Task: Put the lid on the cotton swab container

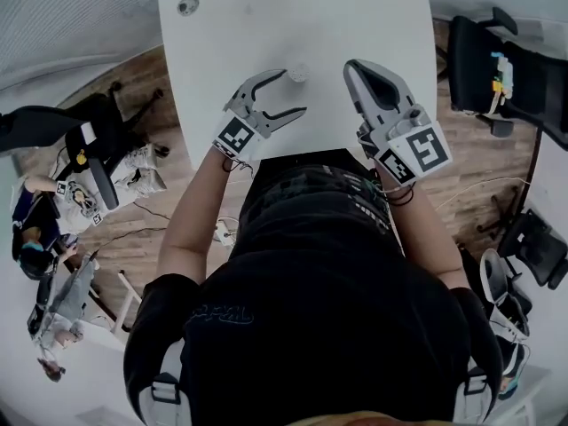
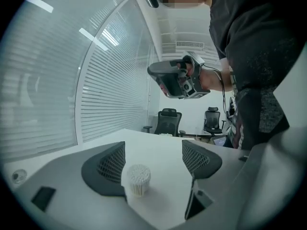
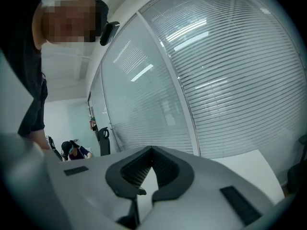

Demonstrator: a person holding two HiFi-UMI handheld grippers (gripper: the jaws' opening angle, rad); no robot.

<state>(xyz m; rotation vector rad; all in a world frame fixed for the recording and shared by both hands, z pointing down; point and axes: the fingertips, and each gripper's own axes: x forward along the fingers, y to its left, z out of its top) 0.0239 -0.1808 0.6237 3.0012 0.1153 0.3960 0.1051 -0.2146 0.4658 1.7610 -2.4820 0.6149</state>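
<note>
The cotton swab container point(image 1: 298, 74) is a small clear tub packed with white swabs, upright on the white table point(image 1: 222, 51). My left gripper point(image 1: 293, 91) is open around it. In the left gripper view the container point(image 2: 137, 178) stands between the two dark fingers, close beside the left one point(image 2: 106, 169) and well apart from the right. Swab heads show at its top; I cannot tell whether a clear lid covers them. My right gripper point(image 1: 352, 67) is shut and held above the table to the right, its tips point(image 3: 152, 149) meeting with nothing seen between them.
A small round grey disc point(image 1: 187, 5) lies near the table's far left corner. Black office chairs point(image 1: 497, 69) stand to the right of the table. More chairs and seated people point(image 1: 53, 220) are on the wooden floor at the left. Window blinds point(image 2: 110, 99) lie beyond the table.
</note>
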